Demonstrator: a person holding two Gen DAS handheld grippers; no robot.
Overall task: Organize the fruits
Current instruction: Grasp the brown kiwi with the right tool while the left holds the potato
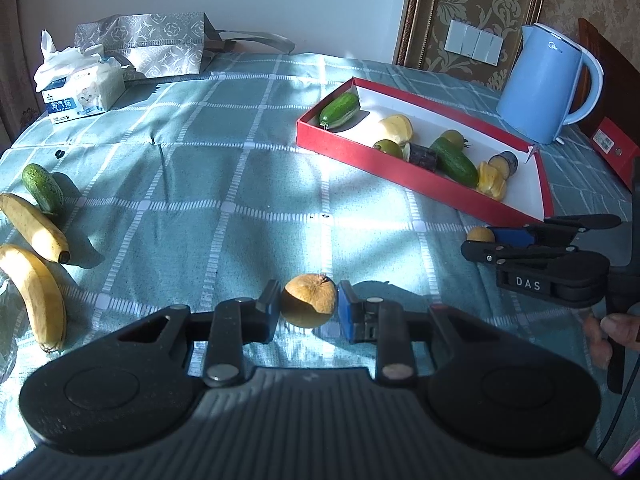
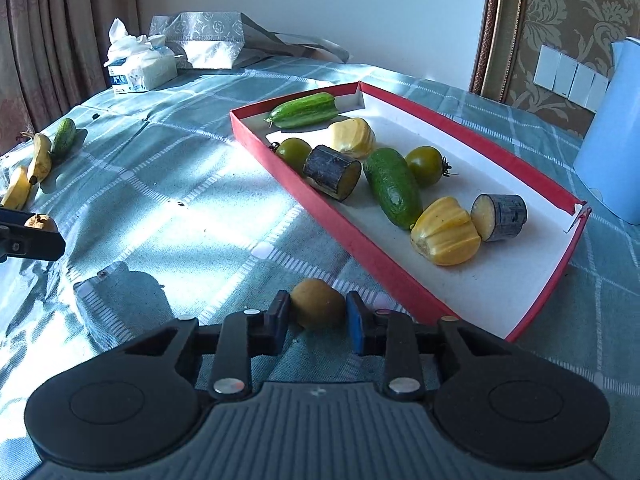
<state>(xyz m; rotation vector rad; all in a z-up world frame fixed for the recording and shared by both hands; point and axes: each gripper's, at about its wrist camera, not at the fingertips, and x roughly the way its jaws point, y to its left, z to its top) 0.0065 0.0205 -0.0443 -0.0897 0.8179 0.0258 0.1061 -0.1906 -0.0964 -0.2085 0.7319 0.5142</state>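
Across the table (image 1: pixel 240 168), a green checked cloth carries everything, lit by patches of sun. Far right stands a blue kettle (image 1: pixel 548 84), and just beside it lies the long red box (image 2: pixel 340 232) with a white floor. Inside the box are two cucumbers (image 2: pixel 394 188), two yellow ridged fruits (image 2: pixel 444 232), two dark-skinned cut chunks (image 2: pixel 332 172) and two green tomatoes (image 2: pixel 424 164). At the back left sit a patterned grey bag (image 1: pixel 144 44) and a tissue pack (image 1: pixel 80 88). Near the left edge lie two bananas (image 1: pixel 36 224) with a third cucumber (image 1: pixel 42 188) touching the farther one.

The left tool (image 1: pixel 308 308) is closed on a brown round fruit (image 1: pixel 308 300), a pad pressed to each side. The right tool (image 2: pixel 318 316) is likewise clamped on a smaller brown fruit (image 2: pixel 318 308), just outside the near wall of the red box, low over the cloth. A hand (image 1: pixel 612 332) grips the right tool's handle.
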